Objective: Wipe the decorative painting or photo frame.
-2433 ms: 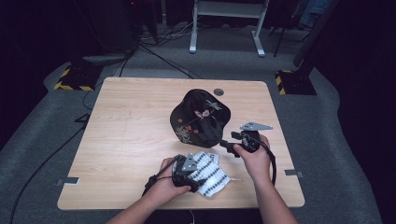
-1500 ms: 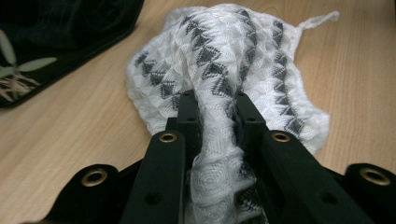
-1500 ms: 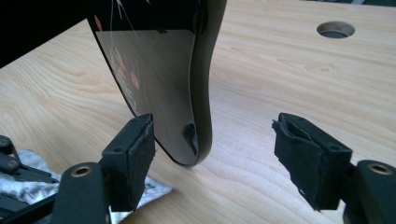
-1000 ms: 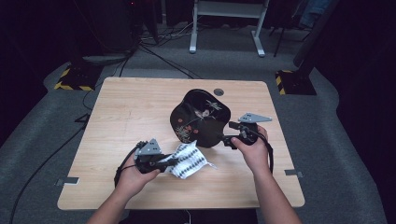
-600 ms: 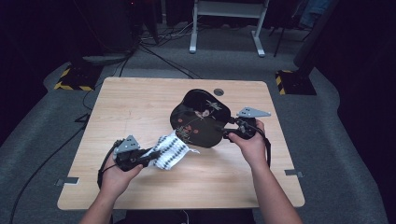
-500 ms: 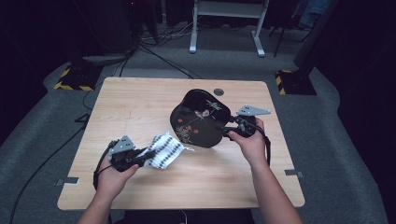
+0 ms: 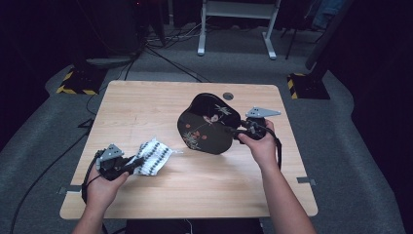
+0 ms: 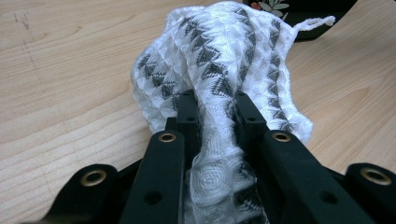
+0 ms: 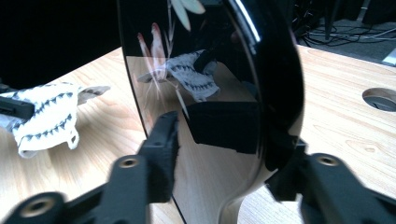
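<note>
The left tongs (image 7: 138, 161), clamped on the cloth (image 7: 155, 156), have carried it toward 8 o'clock; right tongs (image 7: 233, 131) have just been closing on the tray's (image 7: 207, 124) rim, propping it for wiping.

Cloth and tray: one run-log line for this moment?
left tool: shut on cloth | right tool: closing on black tray rim | tray tilted up

Glossy black lacquered tray (image 7: 207, 124) with mirror-like sheen, soft woven waffle-textured cloth (image 7: 153, 156), matt light wood-grain table (image 7: 146, 105)
</note>
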Motion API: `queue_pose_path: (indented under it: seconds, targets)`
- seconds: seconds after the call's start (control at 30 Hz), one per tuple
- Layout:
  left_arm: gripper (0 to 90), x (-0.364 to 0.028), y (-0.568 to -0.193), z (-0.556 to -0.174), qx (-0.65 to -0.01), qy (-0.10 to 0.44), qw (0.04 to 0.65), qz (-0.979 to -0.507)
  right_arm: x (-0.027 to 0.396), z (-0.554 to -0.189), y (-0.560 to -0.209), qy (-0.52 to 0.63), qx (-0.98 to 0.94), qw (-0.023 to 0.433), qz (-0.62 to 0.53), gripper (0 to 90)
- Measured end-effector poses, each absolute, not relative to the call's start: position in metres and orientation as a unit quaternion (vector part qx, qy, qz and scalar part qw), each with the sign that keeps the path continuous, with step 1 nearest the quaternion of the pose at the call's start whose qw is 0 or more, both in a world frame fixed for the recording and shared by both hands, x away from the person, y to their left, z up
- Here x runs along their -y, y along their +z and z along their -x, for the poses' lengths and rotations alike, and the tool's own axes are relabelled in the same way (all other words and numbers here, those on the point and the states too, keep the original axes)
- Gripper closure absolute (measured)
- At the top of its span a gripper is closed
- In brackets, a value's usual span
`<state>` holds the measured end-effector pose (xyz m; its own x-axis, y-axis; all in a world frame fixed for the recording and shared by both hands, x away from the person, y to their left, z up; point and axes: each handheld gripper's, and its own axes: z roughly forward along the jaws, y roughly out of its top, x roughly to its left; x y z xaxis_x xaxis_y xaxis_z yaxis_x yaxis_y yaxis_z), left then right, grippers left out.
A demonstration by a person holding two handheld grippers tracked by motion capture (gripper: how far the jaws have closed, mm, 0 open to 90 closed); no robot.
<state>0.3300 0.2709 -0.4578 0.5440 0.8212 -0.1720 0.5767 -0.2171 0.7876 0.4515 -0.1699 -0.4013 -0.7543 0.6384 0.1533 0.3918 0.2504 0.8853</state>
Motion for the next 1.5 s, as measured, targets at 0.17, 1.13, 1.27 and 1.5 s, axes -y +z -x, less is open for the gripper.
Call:
queue_pose_path:
  seconds: [0.17,1.13,1.27,1.5]
  targets:
    - [76.5,-0.269,-0.458,-0.330,-0.459,0.142,0.433,-0.763,0.172,-0.451,-0.402,0.526,-0.779,0.115,-0.321,61.3]
    - [76.5,-0.264,-0.447,-0.348,-0.447,0.149,0.439,-0.765,0.185,-0.424,-0.402,0.545,-0.799,0.036,-0.254,78.9]
    - [76.6,-0.262,-0.439,-0.354,-0.443,0.154,0.439,-0.766,0.185,-0.418,-0.402,0.543,-0.800,0.031,-0.253,78.9]
    - [76.8,-0.260,-0.438,-0.366,-0.455,0.175,0.415,-0.769,0.182,-0.406,-0.401,0.542,-0.803,0.021,-0.246,78.8]
